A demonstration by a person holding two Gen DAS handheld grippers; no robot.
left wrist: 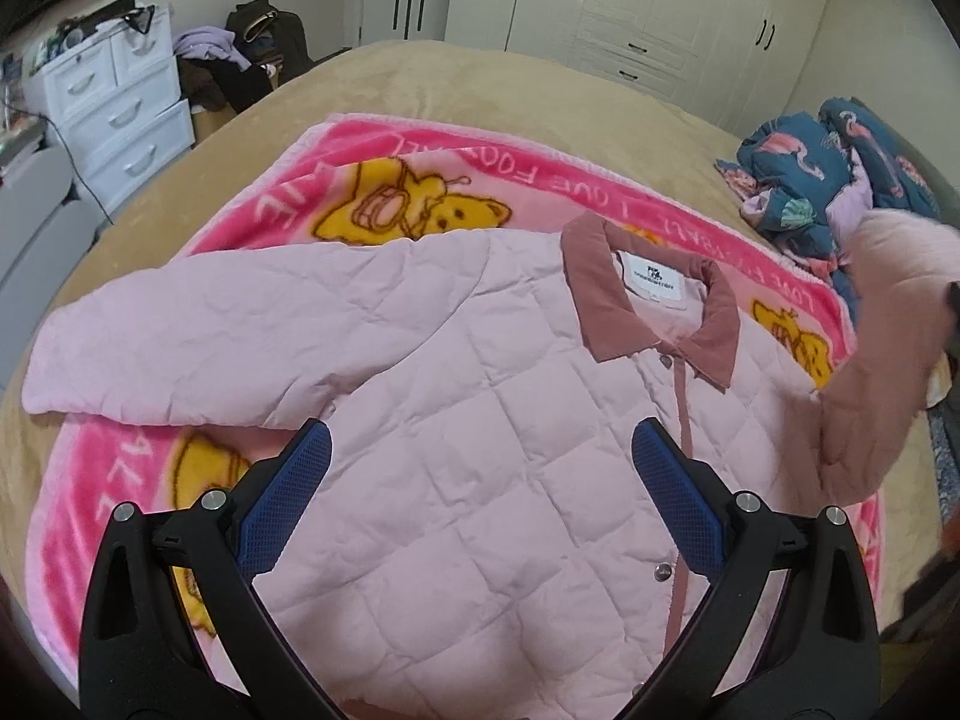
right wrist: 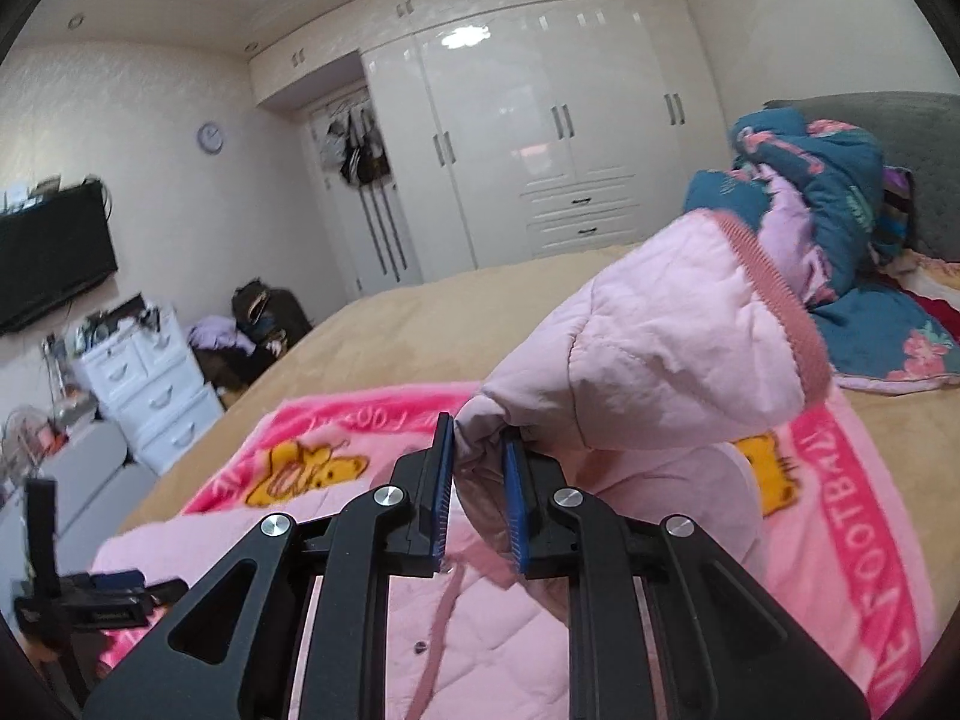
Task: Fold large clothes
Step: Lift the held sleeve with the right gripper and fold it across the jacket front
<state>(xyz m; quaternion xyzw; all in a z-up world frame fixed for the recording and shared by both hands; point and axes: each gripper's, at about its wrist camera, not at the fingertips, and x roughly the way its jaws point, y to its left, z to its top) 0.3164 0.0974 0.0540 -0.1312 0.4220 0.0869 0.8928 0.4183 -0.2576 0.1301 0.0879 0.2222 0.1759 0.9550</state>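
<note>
Off to my left stands a white plastic chest of drawers, with a heap of dark and lilac clothes beside it against the wall. Nearer, the tan bed cover carries a bright pink fleece blanket printed with yellow bears, and on that lies the pale pink quilted jacket with a dusty rose collar, front up and buttoned, its one sleeve stretched flat toward the left. My left gripper hangs over the jacket's chest with its blue pads spread wide, nothing between them. Further right, my right gripper is clamped on the cuff end of the jacket's other sleeve, which I hold lifted off the blanket, its rose trim showing along the upper edge. Beyond it, at the far right of the bed, sits a bundled teal quilt with pink flamingos
</note>
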